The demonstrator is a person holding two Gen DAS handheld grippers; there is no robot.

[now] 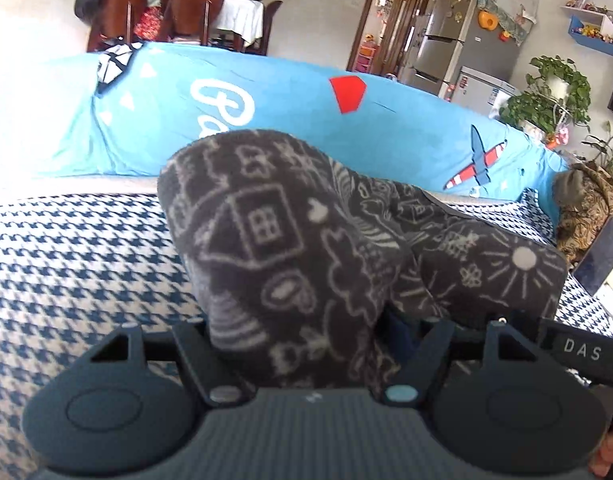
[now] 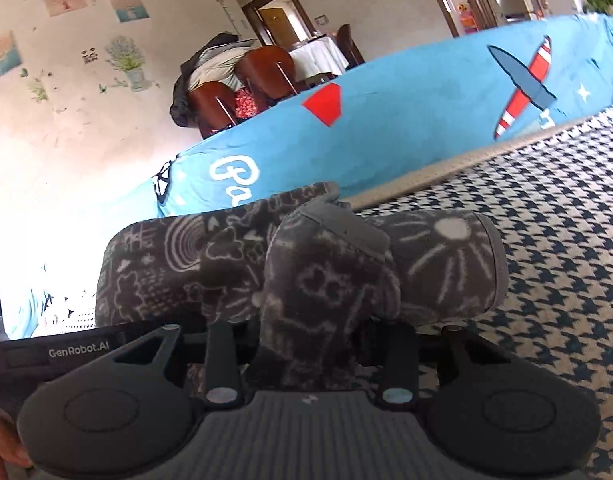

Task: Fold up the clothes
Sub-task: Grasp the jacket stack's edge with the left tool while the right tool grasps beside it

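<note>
My left gripper (image 1: 302, 344) is clenched on a thick fold of the dark grey fleece garment (image 1: 274, 240), the one scrawled with pale doodles of houses, clouds and a sun; the cloth fills the whole gap between the jaws and bulges up toward twelve o'clock in the left wrist view. My right gripper (image 2: 310, 344) grasps another bunch of the same garment (image 2: 330, 276), which wells up between its jaws and spreads to nine o'clock and three o'clock across the right wrist view. No earlier look is to hand, so I speak only of the grip as it stands. The garment is bunched and rolled, its far part lying on the blue-and-white houndstooth cover (image 1: 66, 260) (a sofa seat or a bed, I cannot tell which). Behind it, at twelve o'clock, runs the bright blue cushion cover (image 1: 286, 112) with white script, a red patch and a striped aeroplane. Beyond that, toward eleven o'clock in the left view, stand brown wooden chairs (image 1: 186, 4) heaped with clothing, and at two o'clock a silver fridge (image 1: 446, 40) and leafy green plants (image 1: 546, 96). A fingertip of the person's hand (image 2: 2, 456) shows at eight o'clock in the right view.
</note>
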